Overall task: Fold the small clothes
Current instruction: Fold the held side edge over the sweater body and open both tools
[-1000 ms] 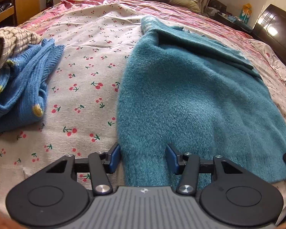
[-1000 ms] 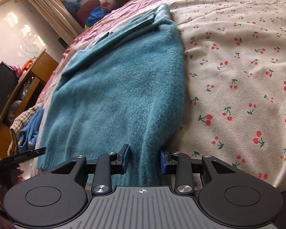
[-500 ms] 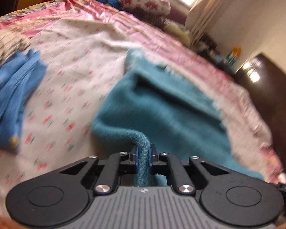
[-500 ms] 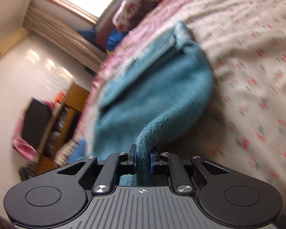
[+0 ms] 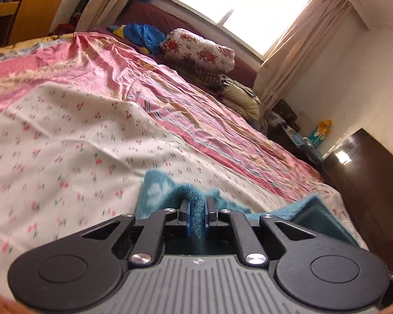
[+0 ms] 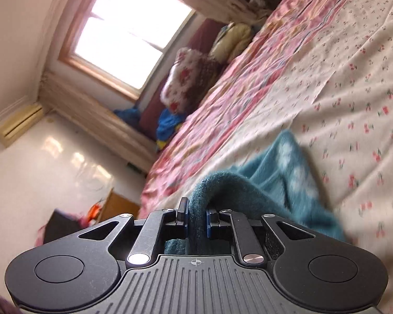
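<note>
A fuzzy teal sweater (image 5: 157, 193) lies on the cherry-print sheet (image 5: 65, 157) of the bed. My left gripper (image 5: 197, 210) is shut on a fold of its hem, lifted off the bed; most of the sweater is hidden below the gripper body. In the right wrist view my right gripper (image 6: 196, 216) is shut on another part of the teal sweater (image 6: 280, 183), which drapes down to the right onto the sheet (image 6: 353, 91).
A pink striped bedspread (image 5: 118, 60) covers the far half of the bed. A floral pillow (image 5: 199, 52) and blue clothes (image 5: 141, 34) lie at the head under the window. A dark cabinet (image 5: 366, 183) stands to the right, a wooden shelf (image 5: 26, 7) to the left.
Both grippers closed on the sweater's near hem, then lifted it and carried it toward the head of the bed. The views now tilt up and most of the sweater is out of sight.
</note>
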`<state>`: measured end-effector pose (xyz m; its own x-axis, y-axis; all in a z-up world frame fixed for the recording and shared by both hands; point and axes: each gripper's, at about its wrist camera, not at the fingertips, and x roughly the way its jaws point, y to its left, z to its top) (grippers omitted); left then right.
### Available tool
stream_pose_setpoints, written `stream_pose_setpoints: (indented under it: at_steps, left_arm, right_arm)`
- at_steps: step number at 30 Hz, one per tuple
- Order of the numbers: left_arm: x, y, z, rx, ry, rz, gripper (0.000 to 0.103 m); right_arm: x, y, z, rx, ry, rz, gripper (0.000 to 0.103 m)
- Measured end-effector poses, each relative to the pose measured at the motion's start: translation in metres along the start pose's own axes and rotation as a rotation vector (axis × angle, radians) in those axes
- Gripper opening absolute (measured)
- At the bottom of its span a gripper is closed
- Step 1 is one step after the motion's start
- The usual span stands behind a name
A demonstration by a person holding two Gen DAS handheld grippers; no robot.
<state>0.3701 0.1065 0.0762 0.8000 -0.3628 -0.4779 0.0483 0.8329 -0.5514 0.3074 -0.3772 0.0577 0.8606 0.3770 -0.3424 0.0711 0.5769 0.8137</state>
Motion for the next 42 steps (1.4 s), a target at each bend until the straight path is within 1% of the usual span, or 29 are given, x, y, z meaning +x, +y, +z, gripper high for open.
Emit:
stream_pose_setpoints:
  at_steps: [2, 3, 4, 6, 9, 10, 12, 13, 17, 18, 22, 25, 27, 29, 31, 33, 37, 39, 41, 42]
  left_arm:
    - [0.025, -0.003, 0.007, 0.035, -0.006, 0.042, 0.015]
    - [0.038, -0.003, 0.009, 0.037, 0.004, 0.055, 0.015]
    - [0.050, -0.002, 0.009, 0.041, 0.016, 0.070, 0.015]
    - [0.069, 0.002, 0.005, 0.048, 0.030, 0.114, 0.015]
    - [0.085, 0.009, -0.001, 0.051, 0.039, 0.144, 0.015]
    - [0.088, 0.011, -0.001, 0.046, 0.039, 0.147, 0.015]
    - [0.091, 0.015, -0.001, 0.029, 0.042, 0.152, 0.016]
    - [0.091, 0.016, -0.001, 0.023, 0.047, 0.155, 0.017]
    - [0.089, 0.017, 0.004, -0.020, 0.057, 0.150, 0.020]
    - [0.088, 0.017, 0.005, -0.030, 0.058, 0.147, 0.021]
    - [0.083, 0.018, 0.009, -0.072, 0.056, 0.136, 0.026]
    - [0.080, 0.017, 0.013, -0.083, 0.048, 0.134, 0.030]
    - [0.075, 0.017, 0.017, -0.093, 0.011, 0.145, 0.041]
    - [0.069, 0.017, 0.022, -0.086, -0.027, 0.169, 0.043]
    - [0.063, 0.016, 0.024, -0.056, -0.038, 0.188, 0.044]
    - [0.057, 0.011, 0.018, 0.009, -0.030, 0.208, 0.044]
    - [0.049, -0.008, -0.009, 0.223, -0.007, 0.235, 0.045]
    - [0.050, -0.016, -0.026, 0.333, 0.001, 0.263, 0.046]
    - [0.058, -0.019, -0.041, 0.416, 0.027, 0.326, 0.046]
    - [0.061, -0.018, -0.047, 0.442, 0.034, 0.362, 0.047]
  right_arm:
    - [0.024, -0.006, 0.009, -0.004, -0.010, -0.053, 0.012]
    - [0.036, -0.010, 0.012, 0.004, -0.007, -0.076, 0.012]
    - [0.047, -0.013, 0.013, -0.004, 0.004, -0.092, 0.012]
    - [0.067, -0.017, 0.011, -0.032, 0.014, -0.157, 0.012]
    - [0.084, -0.021, 0.009, -0.066, 0.019, -0.211, 0.012]
    - [0.088, -0.023, 0.010, -0.056, 0.022, -0.222, 0.012]
    - [0.094, -0.029, 0.010, -0.018, 0.027, -0.236, 0.013]
    - [0.095, -0.032, 0.010, -0.006, 0.029, -0.236, 0.016]
    - [0.089, -0.027, 0.008, -0.016, 0.022, -0.227, 0.017]
    - [0.086, -0.026, 0.009, -0.008, 0.018, -0.219, 0.019]
    - [0.075, -0.021, 0.019, 0.024, -0.019, -0.177, 0.035]
    - [0.069, -0.015, 0.026, -0.026, -0.069, -0.194, 0.040]
    - [0.066, -0.013, 0.029, -0.057, -0.072, -0.208, 0.040]
    - [0.064, -0.012, 0.028, -0.102, -0.077, -0.235, 0.040]
    - [0.062, -0.010, 0.025, -0.167, -0.072, -0.274, 0.040]
    - [0.063, -0.008, 0.021, -0.235, -0.054, -0.304, 0.040]
    - [0.070, -0.005, 0.009, -0.378, -0.013, -0.384, 0.040]
    - [0.077, -0.005, 0.003, -0.443, 0.021, -0.429, 0.040]
    - [0.086, -0.003, -0.003, -0.510, 0.046, -0.481, 0.035]
    - [0.091, -0.001, -0.006, -0.550, 0.047, -0.518, 0.025]
